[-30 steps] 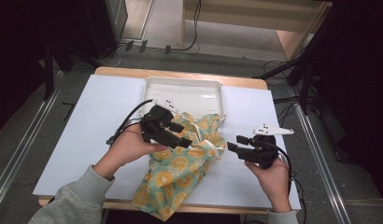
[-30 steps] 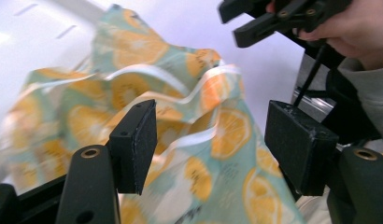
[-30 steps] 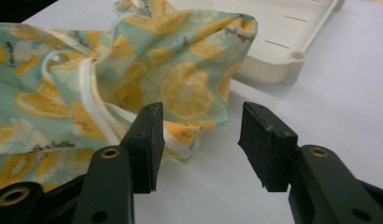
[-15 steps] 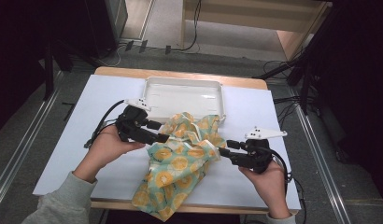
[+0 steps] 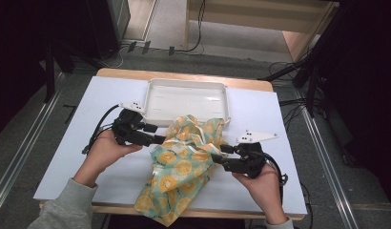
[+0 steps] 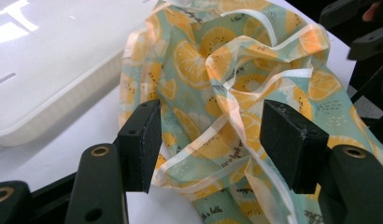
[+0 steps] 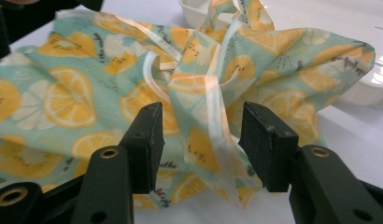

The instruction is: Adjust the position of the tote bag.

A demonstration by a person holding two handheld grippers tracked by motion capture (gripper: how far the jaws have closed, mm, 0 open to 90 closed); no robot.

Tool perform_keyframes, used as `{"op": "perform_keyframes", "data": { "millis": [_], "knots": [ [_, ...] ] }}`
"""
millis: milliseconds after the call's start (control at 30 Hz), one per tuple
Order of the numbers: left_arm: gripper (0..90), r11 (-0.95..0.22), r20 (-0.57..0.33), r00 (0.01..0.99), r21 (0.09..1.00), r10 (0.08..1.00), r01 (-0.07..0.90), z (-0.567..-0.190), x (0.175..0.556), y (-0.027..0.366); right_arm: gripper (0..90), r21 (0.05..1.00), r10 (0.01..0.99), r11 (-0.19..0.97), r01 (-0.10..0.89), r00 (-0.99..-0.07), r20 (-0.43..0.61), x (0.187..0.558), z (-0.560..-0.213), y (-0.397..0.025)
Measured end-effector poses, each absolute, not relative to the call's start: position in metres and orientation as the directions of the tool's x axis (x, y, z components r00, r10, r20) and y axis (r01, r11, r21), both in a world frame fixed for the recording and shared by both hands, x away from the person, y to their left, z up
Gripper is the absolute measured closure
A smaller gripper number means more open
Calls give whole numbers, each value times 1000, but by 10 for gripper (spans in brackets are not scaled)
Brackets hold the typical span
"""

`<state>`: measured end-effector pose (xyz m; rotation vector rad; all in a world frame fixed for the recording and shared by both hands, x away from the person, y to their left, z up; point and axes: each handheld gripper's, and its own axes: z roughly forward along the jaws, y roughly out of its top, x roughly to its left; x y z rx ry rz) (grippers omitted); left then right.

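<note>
On either side of the crumpled lemon-print cloth bag (image 5: 184,167), the two claws face inward with their jaws apart. The left claw (image 6: 210,140) has a pale-edged fold of the fabric lying in its gap with neither pad pressing on it, and the right claw (image 7: 201,144) likewise straddles an upright ridge of the bag without closing. That pairing suggests each is lined up to take a separate hold so the bag can be spread or lifted from two sides. The bag itself lies on the white bench (image 5: 79,143), its far edge draped against the near wall of the white tray (image 5: 184,86) and its near end hanging over the bench's front edge. From the high view, the left claw (image 5: 158,140) meets the bag at its left edge, just short of the tray's near wall, and the right claw (image 5: 222,160) at the bag's right edge, farther from the tray; how open they are is hard to judge there. The gripper views supply that: open gaps and the very folds between the pads. The left gripper view also takes in the tray wall (image 6: 49,107) just beside the bag, while the right gripper view catches the tray's corner (image 7: 199,14) behind the fabric.
</note>
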<state>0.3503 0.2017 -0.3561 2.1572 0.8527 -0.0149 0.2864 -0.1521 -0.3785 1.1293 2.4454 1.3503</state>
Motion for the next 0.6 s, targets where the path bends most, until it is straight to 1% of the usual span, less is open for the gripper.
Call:
{"op": "perform_keyframes", "data": {
  "millis": [33, 67, 100, 133, 200, 233, 267, 600],
  "knots": [
    [402, -454, -278, 773, 677, 571, 579, -356, 350, 202, 523, 767, 667, 327, 552, -710, 226, 289, -380, -150],
    [404, -453, -281, 771, 676, 571, 581, -357, 351, 202, 600, 758, 668, 336, 559, -709, 227, 293, -383, -148],
    [403, -453, -281, 771, 676, 571, 581, -357, 351, 202, 651, 755, 665, 340, 561, -711, 229, 294, -385, -148],
    [404, -457, -282, 774, 673, 567, 581, -358, 350, 202, 748, 750, 660, 343, 566, -713, 236, 296, -385, -148],
    [403, -457, -284, 774, 674, 565, 581, -358, 348, 200, 851, 749, 655, 349, 563, -719, 235, 297, -385, -149],
    [403, -458, -285, 776, 674, 563, 580, -359, 347, 199, 886, 748, 653, 350, 564, -720, 237, 297, -385, -150],
    [404, -457, -286, 776, 675, 562, 579, -359, 347, 199, 900, 749, 648, 353, 561, -724, 237, 295, -384, -152],
    [408, -437, -283, 763, 683, 581, 586, -357, 346, 206, 900, 749, 652, 379, 544, -731, 201, 273, -375, -170]
  ]
}}
